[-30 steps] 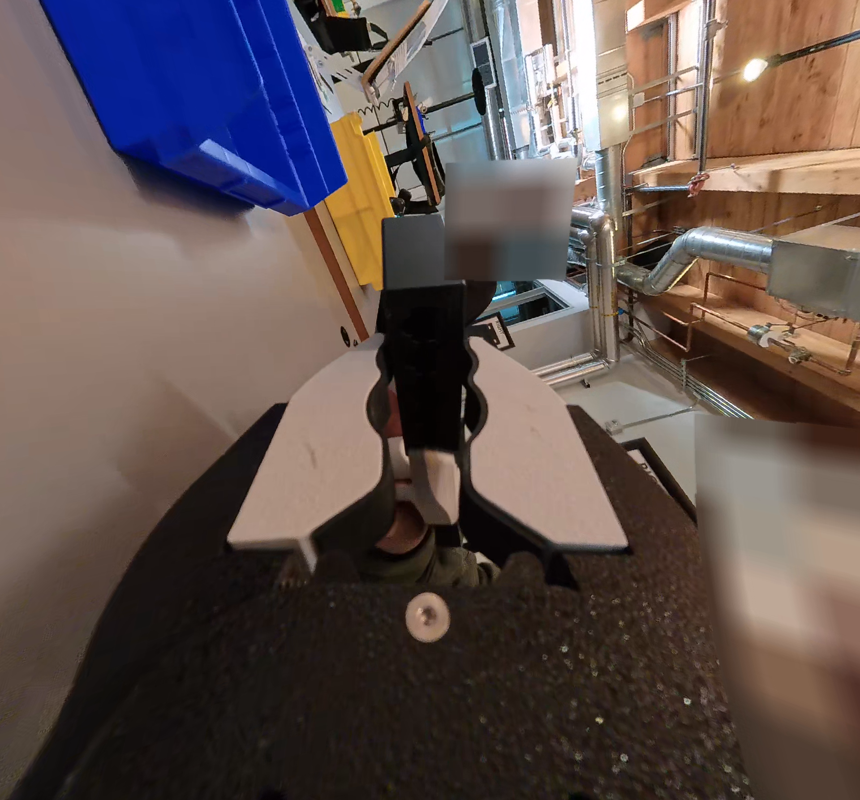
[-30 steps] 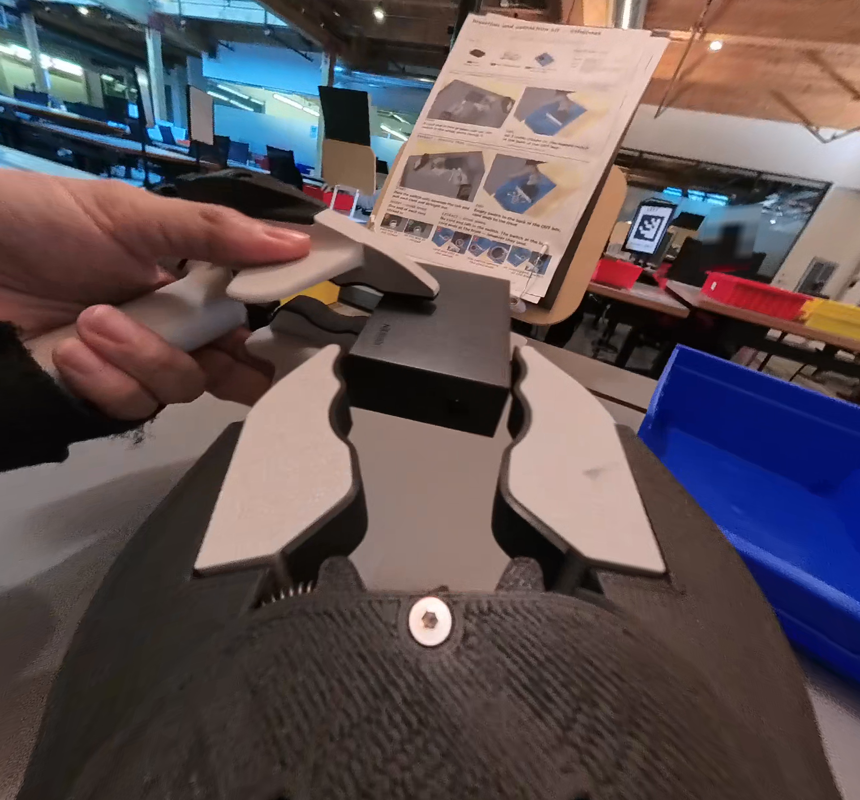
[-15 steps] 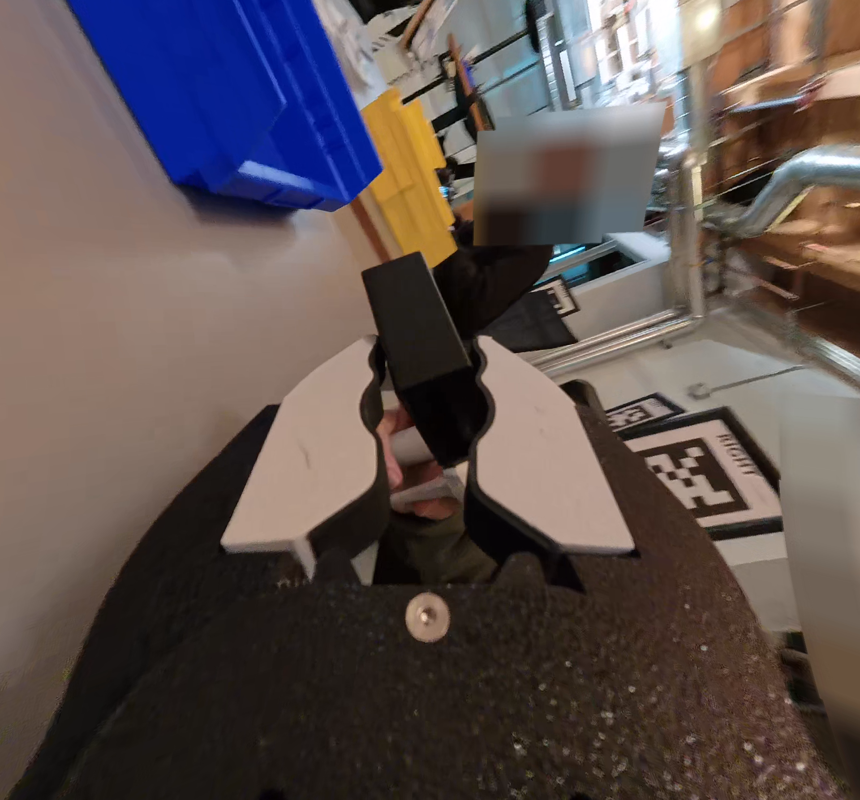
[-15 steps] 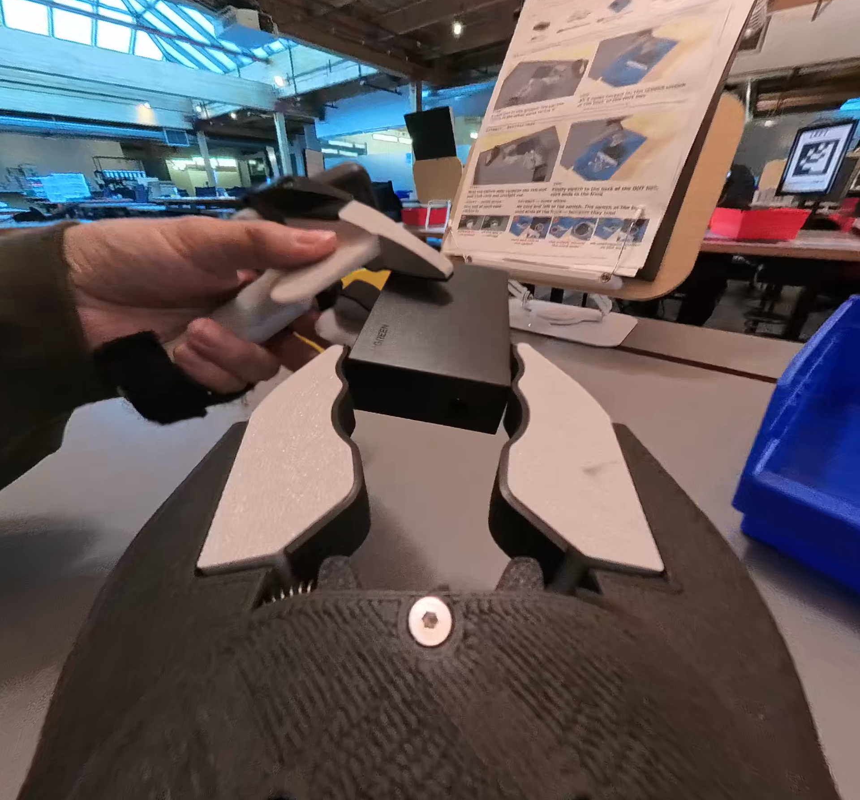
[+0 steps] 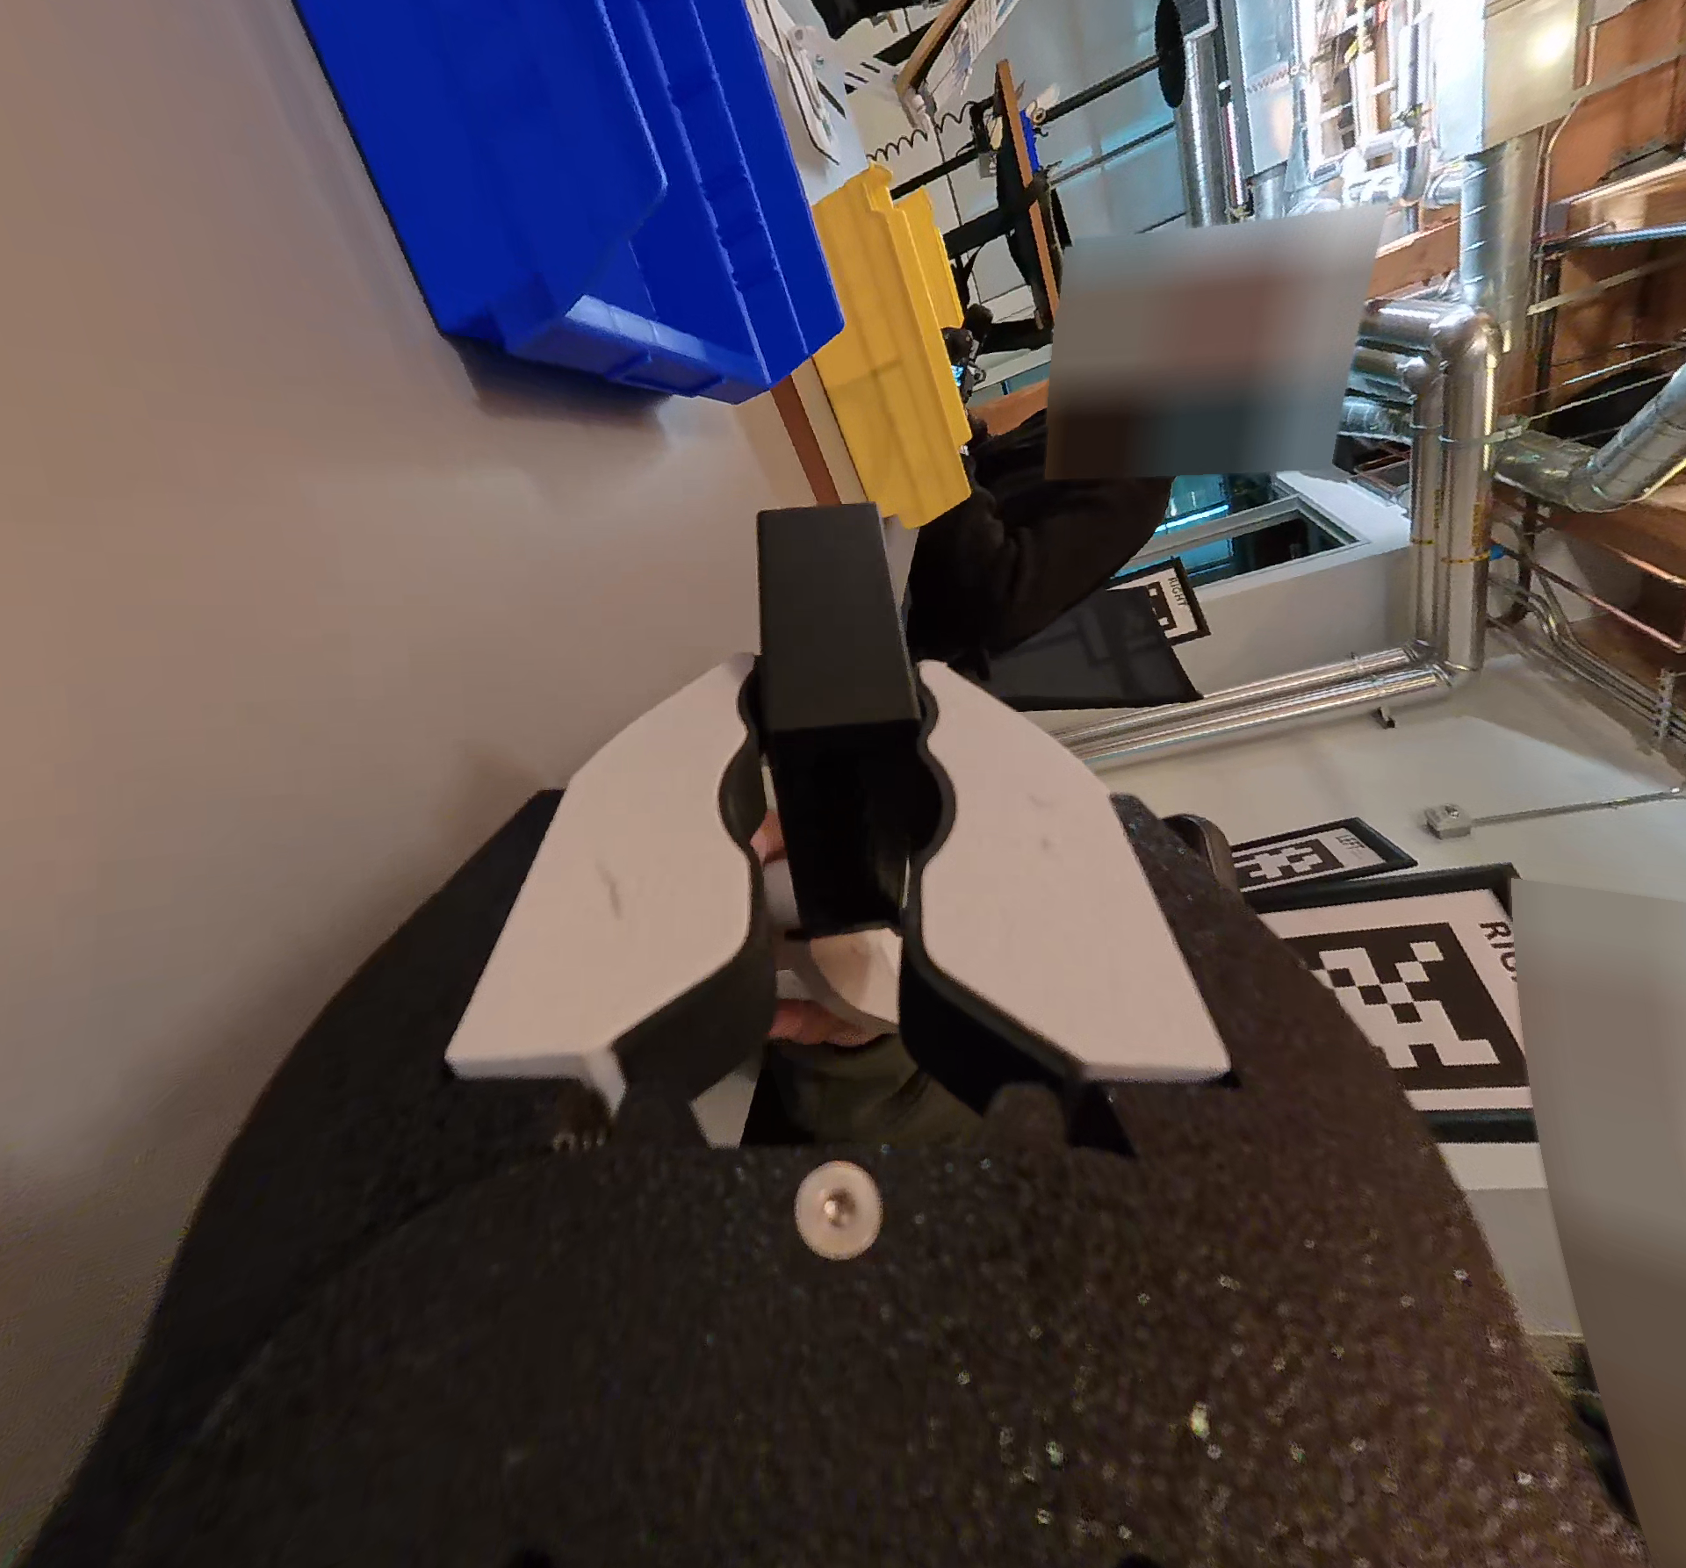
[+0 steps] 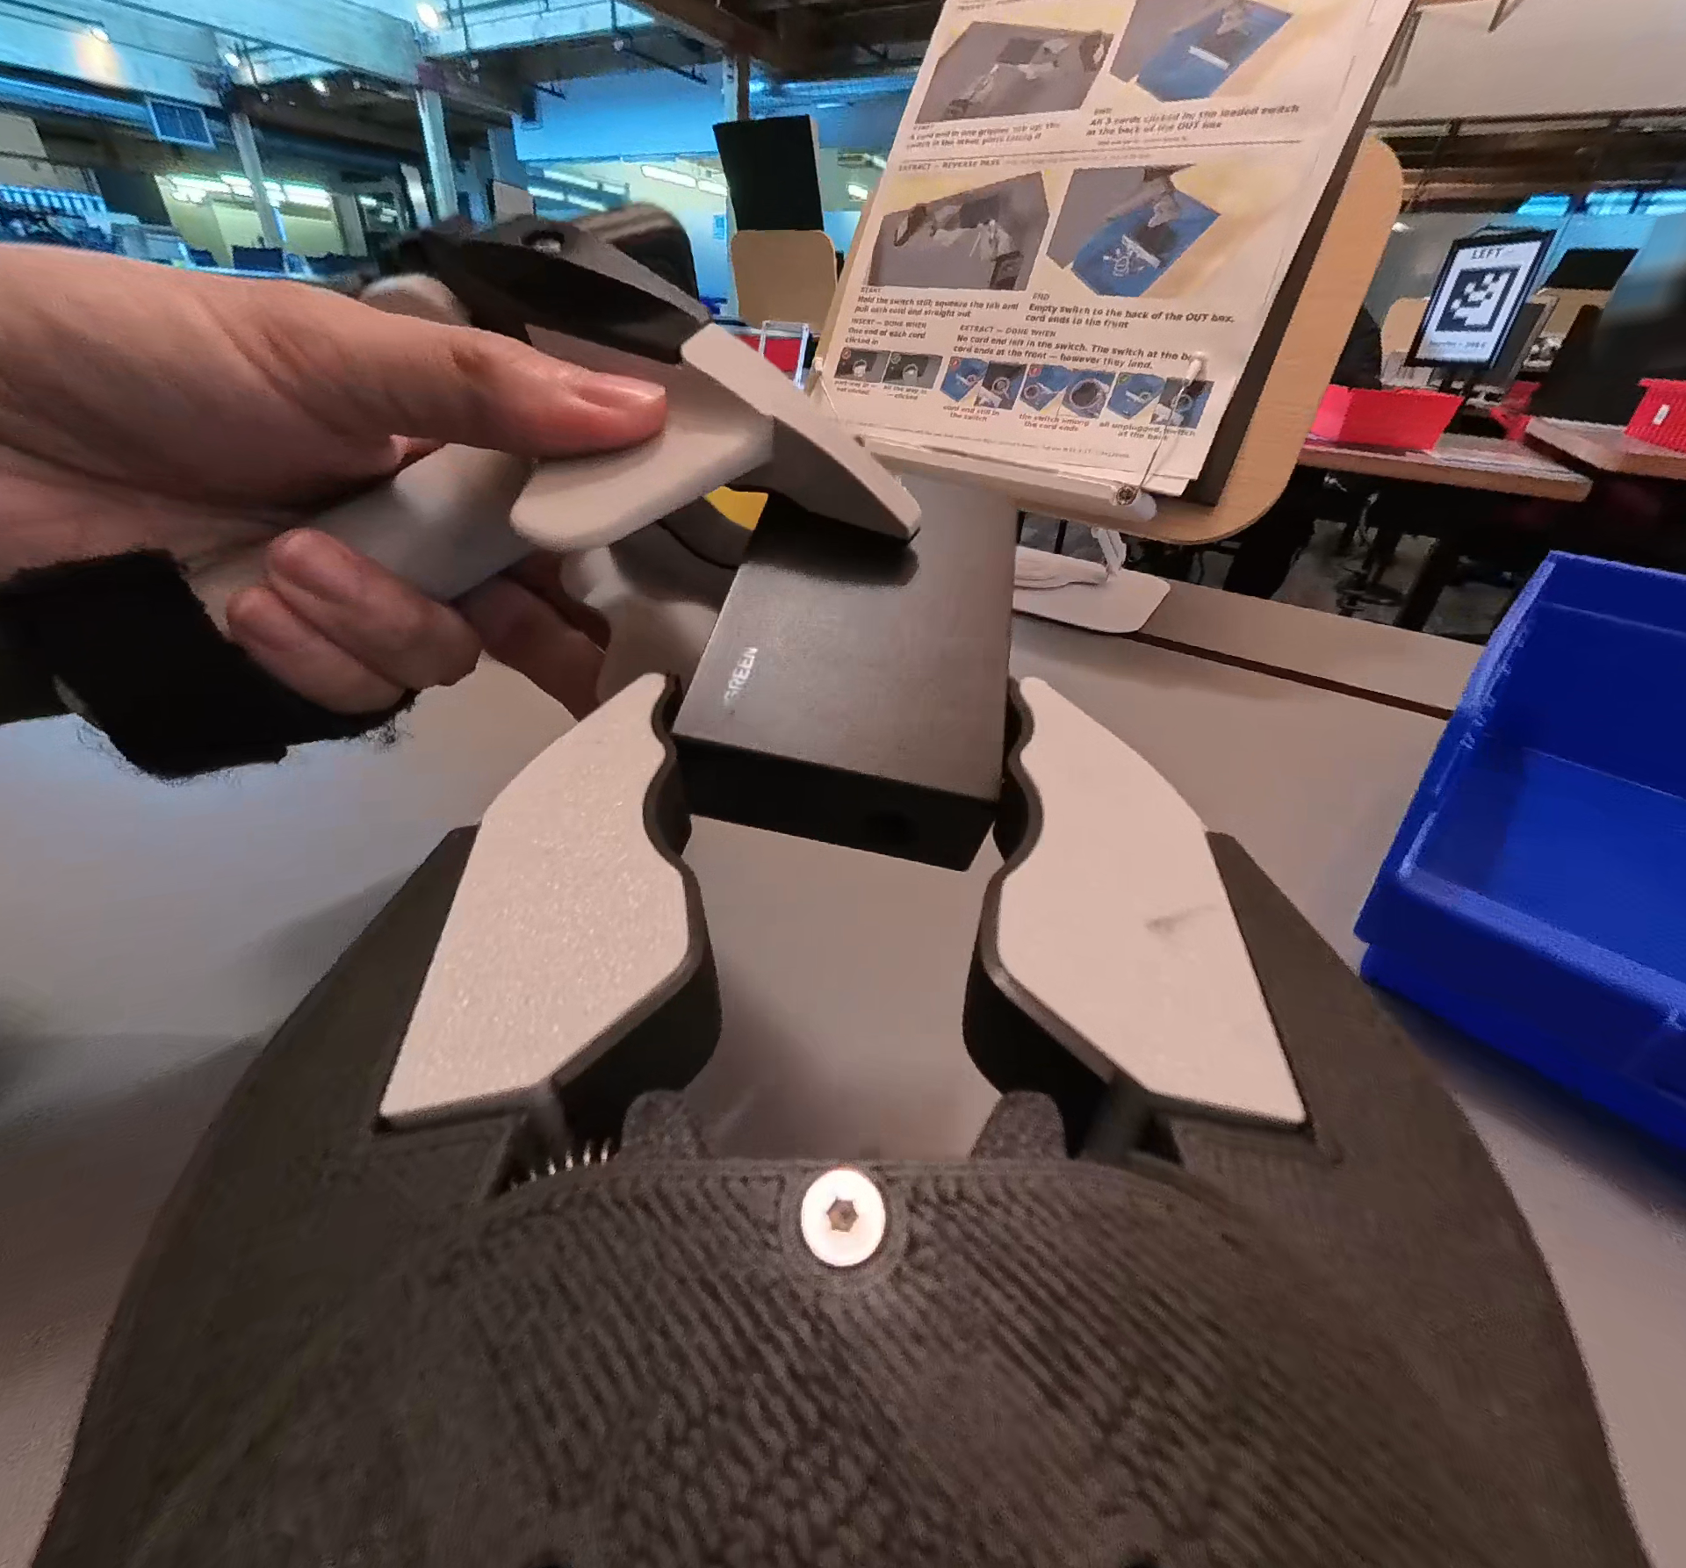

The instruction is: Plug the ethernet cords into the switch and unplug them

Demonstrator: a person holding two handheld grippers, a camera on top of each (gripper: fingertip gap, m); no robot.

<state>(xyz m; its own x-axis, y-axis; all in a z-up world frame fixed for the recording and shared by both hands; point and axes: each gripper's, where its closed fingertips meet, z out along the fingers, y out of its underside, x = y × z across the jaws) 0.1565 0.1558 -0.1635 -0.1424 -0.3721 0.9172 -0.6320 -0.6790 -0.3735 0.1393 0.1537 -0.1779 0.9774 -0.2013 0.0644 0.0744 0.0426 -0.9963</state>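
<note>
Switch [image 6: 848,685]: a black, flat box, held above the grey table [image 6: 182,886] between both grippers. In the right wrist view its near end sits between the right fingers.
Left gripper [image 5: 835,731]: the 2 fingers stand narrow and press the thin sides of the switch [image 5: 826,621]; the box stands on its edge in this view.
Right gripper [image 6: 844,758]: the fingers are at the 2 short sides of the switch, close or touching. I cannot tell if they press it.
Hand [image 6: 274,448]: it holds the left gripper, which pinches the far end of the switch from above and below.
Cords: no ethernet cord shows in either view, and the port face of the switch is hidden.
Blue bin [image 6: 1551,794]: on the table at the right, apart from the switch.
Handling: the box looks stiff and light, I judge. Its smooth faces can slip or turn under a push.
Where to hold: on the flat opposite faces, near the end away from the ports.
</note>
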